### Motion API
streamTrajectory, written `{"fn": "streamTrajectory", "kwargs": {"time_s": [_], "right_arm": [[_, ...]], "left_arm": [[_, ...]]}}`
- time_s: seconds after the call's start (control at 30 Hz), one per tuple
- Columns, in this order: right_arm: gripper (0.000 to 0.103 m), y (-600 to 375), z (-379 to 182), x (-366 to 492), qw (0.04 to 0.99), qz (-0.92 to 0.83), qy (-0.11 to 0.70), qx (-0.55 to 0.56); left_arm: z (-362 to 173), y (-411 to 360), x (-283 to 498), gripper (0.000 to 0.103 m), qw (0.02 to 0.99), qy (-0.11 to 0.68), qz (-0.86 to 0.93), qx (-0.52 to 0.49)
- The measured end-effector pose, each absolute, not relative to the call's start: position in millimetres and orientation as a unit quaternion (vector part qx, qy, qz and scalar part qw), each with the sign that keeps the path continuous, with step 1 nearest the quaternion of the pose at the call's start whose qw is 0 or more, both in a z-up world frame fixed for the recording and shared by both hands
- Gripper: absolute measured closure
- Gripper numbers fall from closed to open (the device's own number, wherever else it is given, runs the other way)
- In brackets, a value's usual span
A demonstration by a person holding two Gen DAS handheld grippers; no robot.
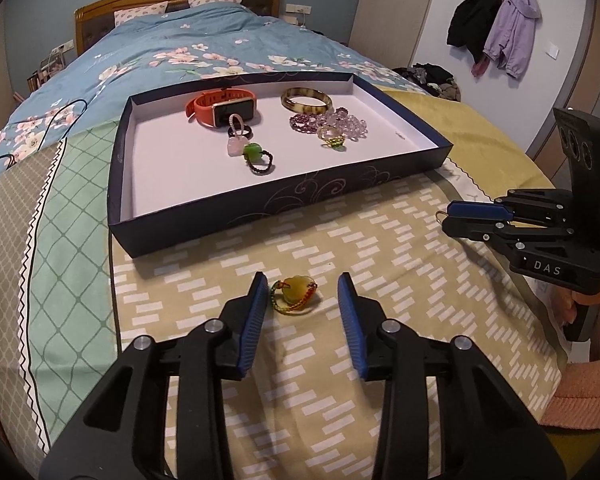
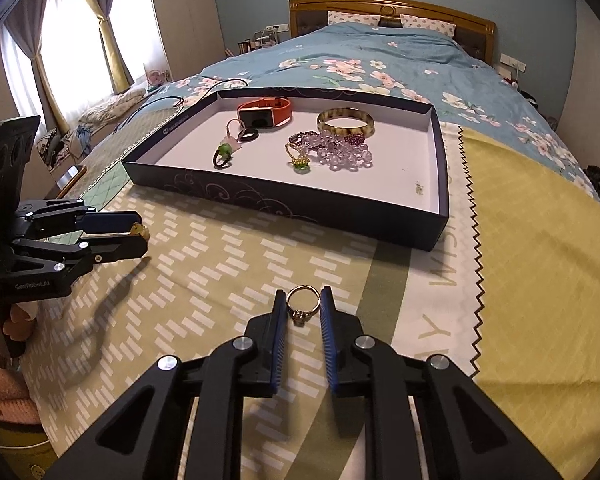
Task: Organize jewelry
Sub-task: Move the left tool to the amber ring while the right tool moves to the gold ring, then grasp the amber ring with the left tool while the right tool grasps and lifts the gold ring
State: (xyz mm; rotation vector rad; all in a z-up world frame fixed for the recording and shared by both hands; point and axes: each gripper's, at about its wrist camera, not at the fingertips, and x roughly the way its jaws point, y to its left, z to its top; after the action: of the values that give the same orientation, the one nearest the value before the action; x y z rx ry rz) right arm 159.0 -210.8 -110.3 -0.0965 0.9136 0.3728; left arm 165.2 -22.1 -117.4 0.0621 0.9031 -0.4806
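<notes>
Low at the frame's centre, a gold ring (image 2: 303, 305) is pinched upright by the right gripper (image 2: 303, 308), seemingly bound for the navy tray (image 2: 284, 204) above, while the left gripper (image 1: 303, 300), wide open, empty, straddles a yellow pendant (image 1: 296, 294) for pickup.

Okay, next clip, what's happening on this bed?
A person holding a gripper in each hand is sorting jewelry into a dark shallow box on the bed. The right gripper is shut on a gold ring, held above the bedspread and not yet in the box. The left gripper is open, its fingers either side of a yellow pendant on a braided cord. An orange watch, a bangle and beaded bracelets already lie in the box.
</notes>
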Motion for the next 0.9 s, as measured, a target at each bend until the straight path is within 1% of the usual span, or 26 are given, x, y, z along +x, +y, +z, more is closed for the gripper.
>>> {"fn": "streamTrajectory", "kwargs": {"time_s": [0.07,0.1,0.13,0.17,0.23,0.33,0.4,0.47,0.5,0.53,0.67,0.77,0.8,0.9], "right_arm": [[0.089,-209.5,-110.0,158.7,0.880,0.178,0.437,-0.049],[0.091,-209.6,-109.5,158.6,0.880,0.180,0.436,-0.048],[0.097,-209.7,-108.8,158.3,0.881,0.183,0.434,-0.046],[0.098,-210.4,-107.7,157.6,0.882,0.185,0.431,-0.043],[0.099,-210.2,-107.7,157.7,0.882,0.185,0.431,-0.043],[0.099,-210.3,-107.0,157.5,0.882,0.185,0.431,-0.041],[0.098,-211.9,-106.3,157.2,0.883,0.184,0.431,-0.035],[0.089,-214.8,-105.9,157.0,0.884,0.180,0.431,-0.027],[0.082,-215.1,-106.1,156.9,0.884,0.177,0.431,-0.028],[0.081,-214.8,-106.6,156.9,0.883,0.178,0.433,-0.029],[0.081,-210.7,-109.5,158.6,0.880,0.177,0.439,-0.040],[0.087,-209.4,-110.3,158.3,0.880,0.176,0.439,-0.044],[0.090,-209.4,-110.6,158.4,0.880,0.175,0.439,-0.043],[0.091,-212.7,-111.8,160.6,0.880,0.172,0.441,-0.030]], "left_arm": [[-117.6,-22.0,165.5,0.075,0.872,0.432,-0.226,0.032],[-117.7,-21.9,165.6,0.075,0.873,0.432,-0.223,0.032],[-117.7,-21.4,165.6,0.077,0.874,0.432,-0.220,0.032],[-117.6,-21.1,165.7,0.080,0.874,0.432,-0.219,0.031],[-117.4,-19.8,166.2,0.082,0.875,0.433,-0.214,0.029],[-117.0,-20.4,164.7,0.082,0.877,0.431,-0.212,0.031],[-116.5,-20.7,163.8,0.082,0.877,0.430,-0.212,0.032],[-117.1,-19.9,163.5,0.082,0.876,0.431,-0.214,0.029],[-117.1,-19.3,164.0,0.082,0.876,0.431,-0.214,0.026],[-117.1,-19.0,164.4,0.082,0.876,0.432,-0.215,0.025],[-117.2,-18.4,164.2,0.082,0.875,0.432,-0.217,0.022],[-117.4,-17.9,164.6,0.082,0.875,0.432,-0.217,0.019],[-117.4,-17.8,164.5,0.082,0.875,0.432,-0.217,0.019],[-117.5,-18.0,164.6,0.082,0.875,0.432,-0.217,0.019]]}}
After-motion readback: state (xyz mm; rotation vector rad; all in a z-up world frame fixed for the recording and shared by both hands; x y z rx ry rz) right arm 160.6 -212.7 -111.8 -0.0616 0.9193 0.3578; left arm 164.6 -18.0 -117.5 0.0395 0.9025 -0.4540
